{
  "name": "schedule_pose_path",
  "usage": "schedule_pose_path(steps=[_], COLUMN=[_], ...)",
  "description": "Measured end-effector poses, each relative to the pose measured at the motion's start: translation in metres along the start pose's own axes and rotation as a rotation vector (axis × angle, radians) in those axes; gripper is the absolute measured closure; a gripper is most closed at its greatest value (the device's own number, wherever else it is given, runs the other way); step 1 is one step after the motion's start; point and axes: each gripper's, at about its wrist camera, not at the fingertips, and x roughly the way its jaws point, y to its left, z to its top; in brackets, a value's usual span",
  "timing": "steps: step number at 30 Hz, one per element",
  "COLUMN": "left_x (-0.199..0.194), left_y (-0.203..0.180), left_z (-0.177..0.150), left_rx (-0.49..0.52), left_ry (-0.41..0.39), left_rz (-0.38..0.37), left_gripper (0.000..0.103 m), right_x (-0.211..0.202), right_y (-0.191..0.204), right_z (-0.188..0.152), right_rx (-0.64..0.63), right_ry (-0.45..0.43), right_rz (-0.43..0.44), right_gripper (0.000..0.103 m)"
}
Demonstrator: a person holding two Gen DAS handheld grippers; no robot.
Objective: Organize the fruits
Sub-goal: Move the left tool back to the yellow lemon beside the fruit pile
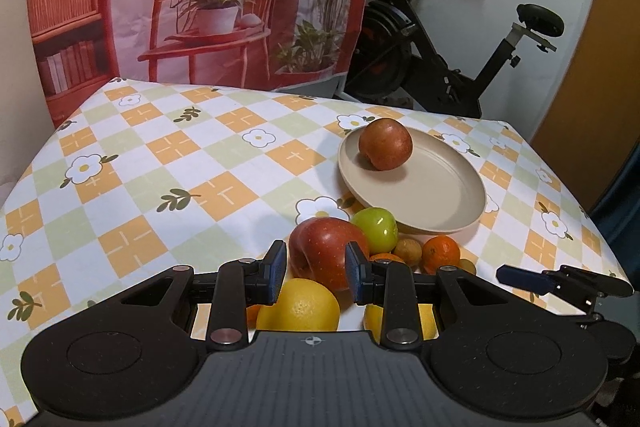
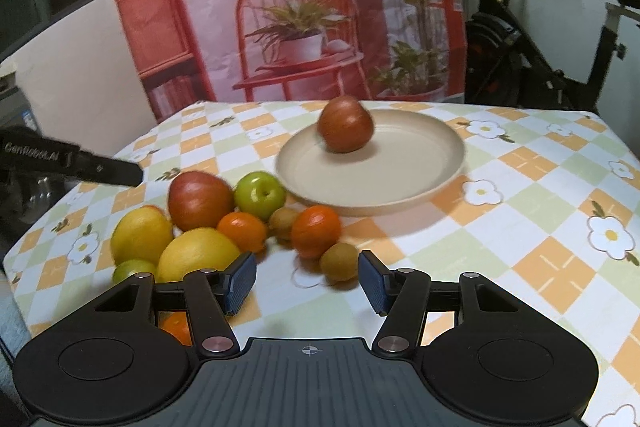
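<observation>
My left gripper point(image 1: 316, 267) sits low over a heap of fruit on the checked, flowered tablecloth point(image 1: 160, 155). A large red apple point(image 1: 326, 251) lies just beyond its blue pads point(image 1: 276, 273), framed by them; the jaws stand narrowly apart, and I cannot tell whether they touch the apple. A yellow lemon point(image 1: 298, 305) lies beneath the jaws.

My right gripper point(image 2: 307, 279) points down toward the table with its jaws apart and nothing between them. A small brown kiwi point(image 2: 339, 261) lies just ahead of its right pad. The left gripper's dark finger enters at the far left of the right view, above the heap.

Behind the heap stands a beige plate point(image 2: 400, 183) holding one reddish-brown apple point(image 2: 346, 125) near its far rim. A green apple point(image 2: 259, 195) lies just beside the plate's near edge, with two oranges point(image 2: 316, 231) close by.
</observation>
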Motion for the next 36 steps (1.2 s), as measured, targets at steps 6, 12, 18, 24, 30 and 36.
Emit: schedule_pose_path(steps=[6, 12, 18, 24, 30, 36], left_x=[-0.001, 0.0, 0.001, 0.001, 0.001, 0.002], left_y=[0.001, 0.0, 0.005, 0.006, 0.008, 0.008], left_z=[-0.003, -0.003, -0.002, -0.003, -0.004, -0.004], left_rx=[-0.005, -0.007, -0.023, -0.033, -0.042, -0.038], left_ry=[0.01, 0.019, 0.019, 0.02, 0.021, 0.023], left_rz=[0.005, 0.005, 0.015, 0.019, 0.025, 0.024], left_gripper=[0.069, 0.069, 0.069, 0.069, 0.069, 0.069], right_x=[0.0, -0.001, -0.001, -0.002, 0.003, 0.015], right_y=[0.007, 0.007, 0.012, 0.025, 0.037, 0.051], right_z=[-0.001, -0.001, 0.0, 0.003, 0.009, 0.012], right_rx=[-0.02, -0.021, -0.043, -0.083, -0.138, -0.184], right_ry=[0.008, 0.009, 0.011, 0.017, 0.028, 0.069], right_rz=[0.019, 0.023, 0.047, 0.091, 0.131, 0.169], right_gripper=[0.049, 0.049, 0.049, 0.049, 0.046, 0.044])
